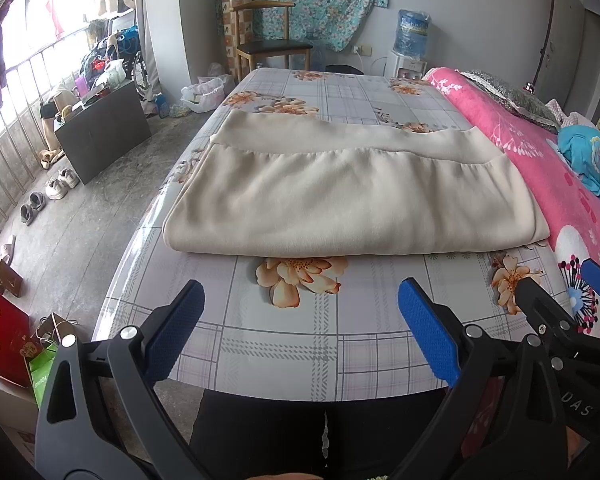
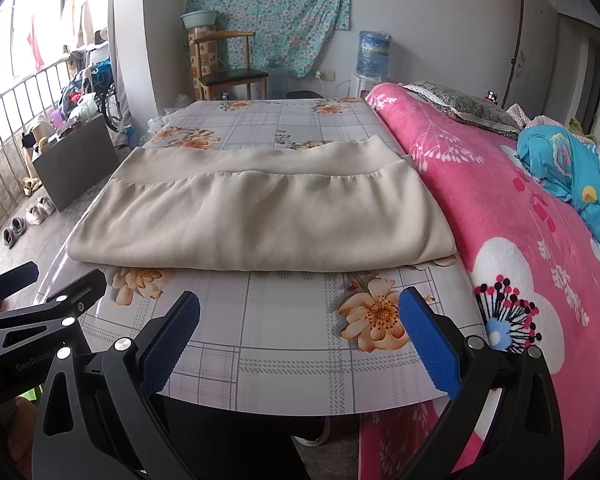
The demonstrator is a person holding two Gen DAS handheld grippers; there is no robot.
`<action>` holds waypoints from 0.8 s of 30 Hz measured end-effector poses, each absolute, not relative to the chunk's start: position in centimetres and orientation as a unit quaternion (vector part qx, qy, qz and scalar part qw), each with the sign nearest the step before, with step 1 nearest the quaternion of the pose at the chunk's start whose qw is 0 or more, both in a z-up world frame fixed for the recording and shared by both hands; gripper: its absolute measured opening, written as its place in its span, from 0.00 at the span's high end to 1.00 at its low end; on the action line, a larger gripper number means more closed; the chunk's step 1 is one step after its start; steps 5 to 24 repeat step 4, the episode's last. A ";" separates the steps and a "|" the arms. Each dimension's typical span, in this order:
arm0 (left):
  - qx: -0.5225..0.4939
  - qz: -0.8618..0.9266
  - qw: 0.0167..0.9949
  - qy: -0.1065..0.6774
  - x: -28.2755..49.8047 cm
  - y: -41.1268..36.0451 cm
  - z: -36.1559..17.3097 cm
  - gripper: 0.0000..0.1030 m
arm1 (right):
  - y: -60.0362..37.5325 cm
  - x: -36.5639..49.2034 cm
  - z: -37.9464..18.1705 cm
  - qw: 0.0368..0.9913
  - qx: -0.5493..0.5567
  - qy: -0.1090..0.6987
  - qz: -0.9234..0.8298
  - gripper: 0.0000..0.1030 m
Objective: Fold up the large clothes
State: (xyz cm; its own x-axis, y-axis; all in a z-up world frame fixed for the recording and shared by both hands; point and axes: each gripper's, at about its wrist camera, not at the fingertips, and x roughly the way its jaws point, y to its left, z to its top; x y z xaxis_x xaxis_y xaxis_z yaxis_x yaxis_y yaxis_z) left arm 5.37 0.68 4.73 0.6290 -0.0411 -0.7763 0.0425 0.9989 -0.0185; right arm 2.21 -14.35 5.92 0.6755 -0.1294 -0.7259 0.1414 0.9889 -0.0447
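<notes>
A beige garment [image 1: 348, 192] [image 2: 256, 216] lies folded flat across the middle of the table [image 1: 284, 344] [image 2: 284, 344], which has a flowered plaid cover. Its folded edge faces me and a wide waistband runs along its far side. My left gripper [image 1: 300, 316] is open above the table's near edge, a short way in front of the garment, with nothing between its blue pads. My right gripper [image 2: 300, 320] is open too, level with it and to its right, also short of the cloth. Each gripper shows at the edge of the other's view.
A bed with a pink blanket [image 1: 540, 160] [image 2: 520, 220] adjoins the table's right side, with a blue quilt [image 2: 572, 176] on it. On the left floor are a dark box [image 1: 104, 132], shoes [image 1: 56, 188] and bags [image 1: 8, 336]. A chair [image 1: 272, 44] and a water dispenser [image 1: 410, 40] stand behind.
</notes>
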 end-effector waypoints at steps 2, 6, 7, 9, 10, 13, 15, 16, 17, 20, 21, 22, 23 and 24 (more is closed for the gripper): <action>0.001 -0.023 0.902 0.430 5.4 0.7 4.7 0.09 | -14.4 2.2 5.9 0.915 0.008 0.396 -0.074 0.06; 0.000 -0.023 0.903 0.430 5.4 0.7 4.7 0.09 | -14.4 2.2 5.9 0.916 0.008 0.395 -0.074 0.06; 0.000 -0.023 0.903 0.430 5.4 0.7 4.7 0.09 | -14.4 2.2 5.9 0.916 0.008 0.395 -0.074 0.06; 0.000 -0.023 0.903 0.430 5.4 0.7 4.7 0.09 | -14.4 2.2 5.9 0.916 0.008 0.395 -0.074 0.06; 0.000 -0.023 0.903 0.430 5.4 0.7 4.7 0.09 | -14.4 2.2 5.9 0.916 0.008 0.395 -0.074 0.06; 0.000 -0.023 0.903 0.430 5.4 0.7 4.7 0.09 | -14.4 2.2 5.9 0.916 0.008 0.395 -0.074 0.06; 0.000 -0.023 0.903 0.430 5.4 0.7 4.7 0.09 | -14.4 2.2 5.9 0.916 0.008 0.395 -0.074 0.06; 0.000 -0.023 0.903 0.430 5.4 0.7 4.7 0.09 | -14.4 2.2 5.9 0.916 0.008 0.395 -0.074 0.06; 0.000 -0.023 0.903 0.430 5.4 0.7 4.7 0.09 | -14.4 2.2 5.9 0.916 0.008 0.395 -0.074 0.06; 0.000 -0.023 0.903 0.430 5.4 0.7 4.7 0.09 | -14.4 2.2 5.9 0.916 0.008 0.395 -0.074 0.06; 0.000 -0.023 0.903 0.430 5.4 0.7 4.7 0.09 | -14.4 2.2 5.9 0.916 0.008 0.395 -0.074 0.06; 0.000 -0.023 0.903 0.430 5.4 0.7 4.7 0.09 | -14.4 2.2 5.9 0.916 0.008 0.395 -0.074 0.06; 0.000 -0.023 0.903 0.430 5.4 0.7 4.7 0.09 | -14.4 2.2 5.9 0.916 0.008 0.395 -0.074 0.06; 0.000 -0.023 0.903 0.430 5.4 0.7 4.7 0.09 | -14.4 2.2 5.9 0.916 0.008 0.395 -0.074 0.06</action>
